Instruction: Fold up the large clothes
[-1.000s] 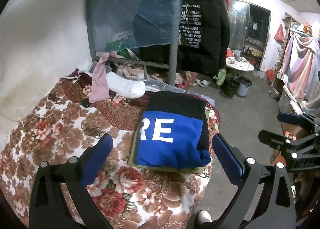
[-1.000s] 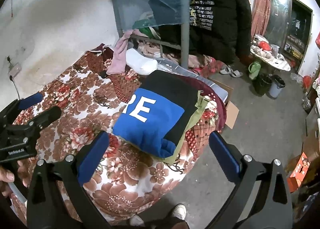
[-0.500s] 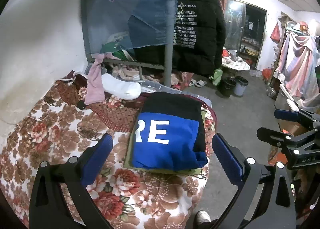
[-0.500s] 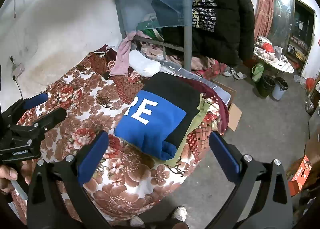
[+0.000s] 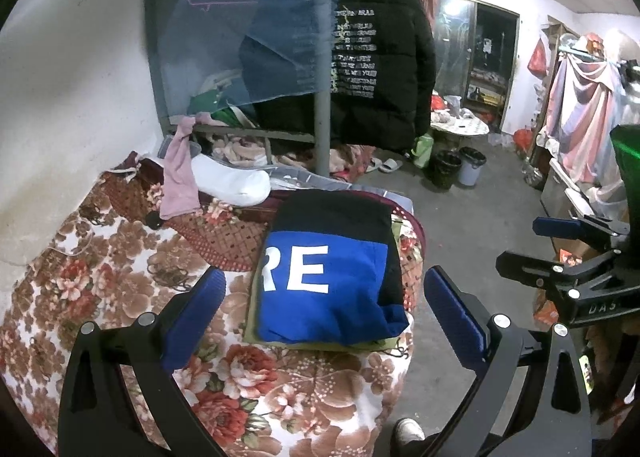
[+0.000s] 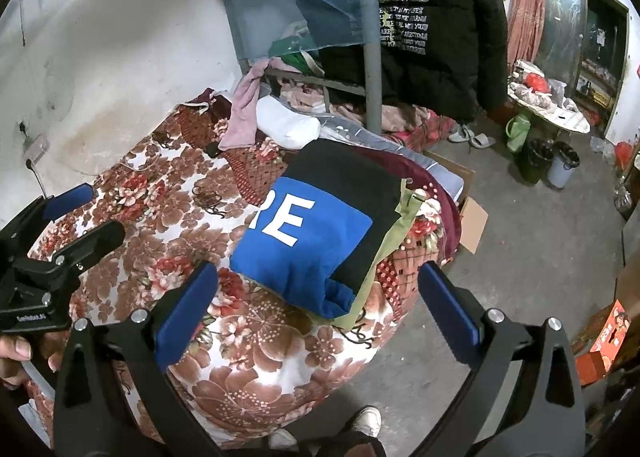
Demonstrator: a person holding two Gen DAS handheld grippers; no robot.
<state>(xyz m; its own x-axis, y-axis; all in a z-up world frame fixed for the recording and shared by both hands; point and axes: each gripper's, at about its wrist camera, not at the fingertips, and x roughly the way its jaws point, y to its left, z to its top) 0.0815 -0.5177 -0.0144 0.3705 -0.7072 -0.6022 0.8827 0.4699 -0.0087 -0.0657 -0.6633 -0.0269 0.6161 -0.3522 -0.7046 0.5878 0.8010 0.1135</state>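
Both grippers have backed off a bit, left gripper (image 5: pixel 324 305) and right gripper (image 6: pixel 318 303) spread wide and holding nothing, while the folded blue-and-black garment (image 5: pixel 328 269) sits at the floral bed's (image 5: pixel 120 257) right edge.

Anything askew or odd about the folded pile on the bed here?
Slightly. The blue and black sweatshirt is folded square, but the olive garment under it pokes out unevenly along its right side. Both grippers, left and right, hover open and empty.
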